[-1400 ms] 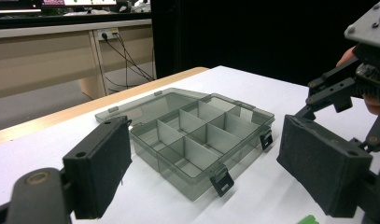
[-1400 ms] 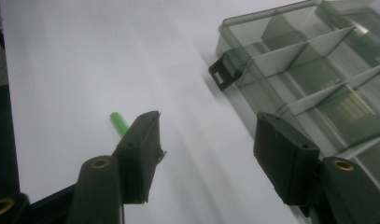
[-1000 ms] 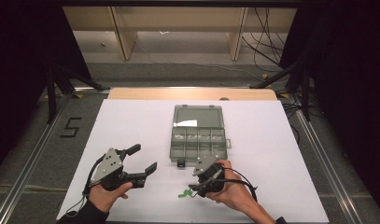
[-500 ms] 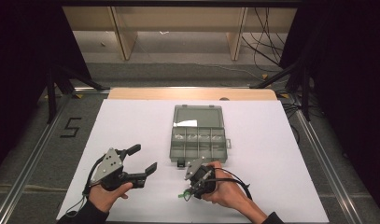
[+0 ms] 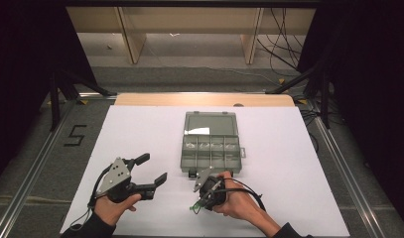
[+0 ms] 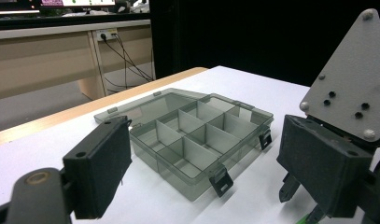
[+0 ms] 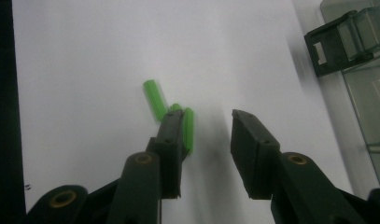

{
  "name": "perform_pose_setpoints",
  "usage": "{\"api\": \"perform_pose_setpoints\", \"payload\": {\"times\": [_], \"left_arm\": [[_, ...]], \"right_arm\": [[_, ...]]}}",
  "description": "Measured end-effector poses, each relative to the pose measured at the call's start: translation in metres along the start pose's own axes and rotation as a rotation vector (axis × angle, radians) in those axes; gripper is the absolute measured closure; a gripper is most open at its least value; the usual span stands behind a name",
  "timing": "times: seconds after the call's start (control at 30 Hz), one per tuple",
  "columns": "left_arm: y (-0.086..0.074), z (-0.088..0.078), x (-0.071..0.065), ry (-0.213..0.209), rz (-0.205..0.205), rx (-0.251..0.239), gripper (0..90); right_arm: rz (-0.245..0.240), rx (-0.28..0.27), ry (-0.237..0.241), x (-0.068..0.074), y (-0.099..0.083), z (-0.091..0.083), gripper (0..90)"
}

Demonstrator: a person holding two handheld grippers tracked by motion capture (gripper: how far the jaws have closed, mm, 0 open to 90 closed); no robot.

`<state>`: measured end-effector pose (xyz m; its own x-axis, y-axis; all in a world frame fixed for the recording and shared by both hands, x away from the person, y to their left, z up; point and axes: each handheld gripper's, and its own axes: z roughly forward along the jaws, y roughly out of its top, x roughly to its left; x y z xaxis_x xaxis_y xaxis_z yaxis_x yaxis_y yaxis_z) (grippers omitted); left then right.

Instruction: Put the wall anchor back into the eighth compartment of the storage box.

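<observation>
Green plastic pieces lie on the white tabletop at the lower centre of the high view, just in front of the organizer box. In the right gripper view two short green sticks show left of centre; one lies against the inner face of the left-hand finger, the other angles away above it.

Right gripper: pointed down at the pieces, fingers have just been closing. A clear gap remains to the right-hand finger, so nothing is clamped; one stick sits between the fingers, touching one only.

Left gripper: lower left of the high view, held off the tabletop, fingers spread wide and released, nothing between them.

Organizer box: smoky clear plastic, lid folded back flat, divided compartments, two dark latches on the near edge. Contents cannot be told.
</observation>
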<state>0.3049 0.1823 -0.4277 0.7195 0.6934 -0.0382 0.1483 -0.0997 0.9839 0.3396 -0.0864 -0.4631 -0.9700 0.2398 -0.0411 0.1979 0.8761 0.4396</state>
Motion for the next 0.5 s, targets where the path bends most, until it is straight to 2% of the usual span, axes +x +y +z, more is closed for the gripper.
{"api": "perform_pose_setpoints", "payload": {"times": [0.33,0.37,0.5], "left_arm": [[0.0,0.0,0.0,0.001,-0.003,-0.001,16.4],[0.0,0.0,0.0,0.001,-0.004,-0.001,16.4],[0.0,0.0,0.0001,0.001,-0.001,0.0,16.4]], "right_arm": [[-0.019,0.041,0.009,0.0026,0.004,0.0033,70.3],[-0.037,0.046,0.011,0.0025,0.0045,0.0046,71.7],[-0.045,0.051,0.022,0.0029,0.0066,0.0052,75.8]]}}
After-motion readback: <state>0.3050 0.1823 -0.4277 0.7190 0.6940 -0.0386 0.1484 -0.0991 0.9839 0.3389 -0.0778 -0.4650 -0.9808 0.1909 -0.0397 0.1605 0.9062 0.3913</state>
